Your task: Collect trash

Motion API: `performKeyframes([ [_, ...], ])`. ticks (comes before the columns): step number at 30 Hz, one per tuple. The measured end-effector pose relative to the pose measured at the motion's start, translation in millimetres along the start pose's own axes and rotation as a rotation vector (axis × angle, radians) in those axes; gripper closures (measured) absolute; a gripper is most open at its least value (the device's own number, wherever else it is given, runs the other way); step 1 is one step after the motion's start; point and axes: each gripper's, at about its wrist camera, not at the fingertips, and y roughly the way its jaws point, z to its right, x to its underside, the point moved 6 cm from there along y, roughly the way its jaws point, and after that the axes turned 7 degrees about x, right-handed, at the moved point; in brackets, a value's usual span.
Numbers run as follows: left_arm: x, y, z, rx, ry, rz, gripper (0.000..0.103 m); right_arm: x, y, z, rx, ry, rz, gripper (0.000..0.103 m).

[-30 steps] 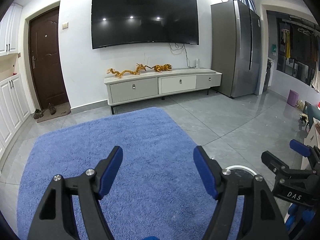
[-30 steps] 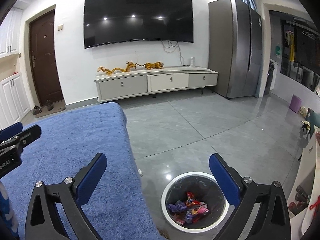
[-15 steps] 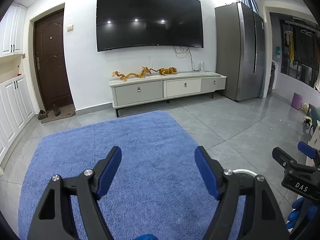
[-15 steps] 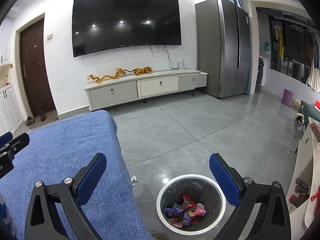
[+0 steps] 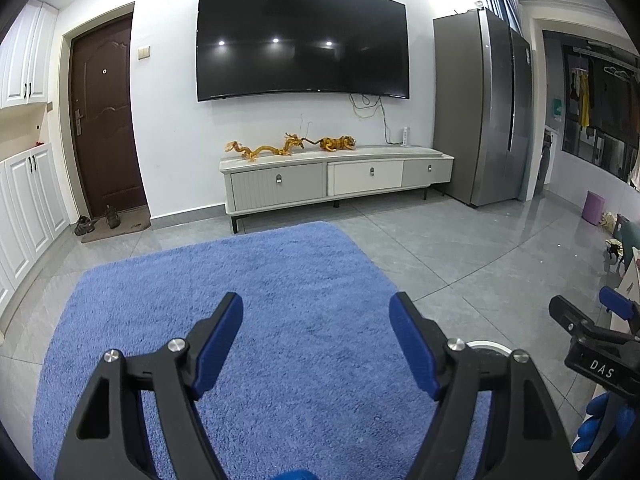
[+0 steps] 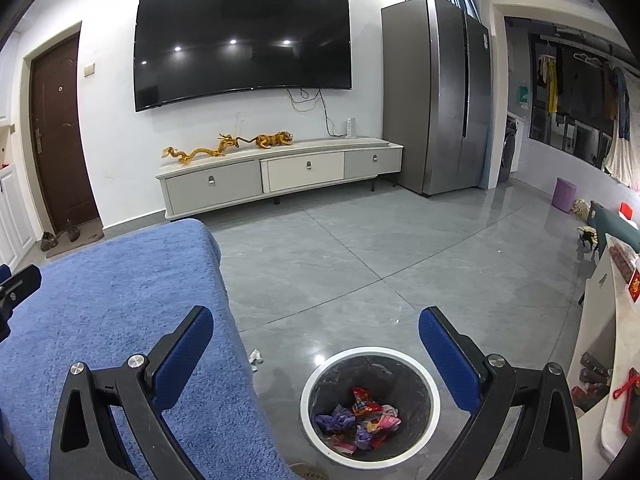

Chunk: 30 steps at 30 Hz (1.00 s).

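Grey floor [image 6: 360, 264] with blue rug [image 5: 280, 300]: both hand-held grippers, left [image 5: 316, 332] and right [image 6: 316, 340], spread empty above wrapper-filled bin [image 6: 308, 396].

Home living room. Wall-mounted TV [image 5: 302, 42] upper centre over a low media cabinet [image 5: 336, 178] with gold dragon figurines [image 5: 264, 148]; brown entry door [image 5: 105, 120] with shoes [image 5: 96, 222] at left. Blue rug [image 5: 224, 304] on grey tiled floor [image 5: 460, 248], fridge [image 5: 484, 108] at right.
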Motion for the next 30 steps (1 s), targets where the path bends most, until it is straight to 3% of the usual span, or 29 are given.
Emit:
performKeyframes([
  [30, 4.5, 1.2, -7.8, 0.007, -0.005, 0.004, 0.028, 2.5, 2.0, 0.4, 0.018, -0.011, -0.001, 0.000],
])
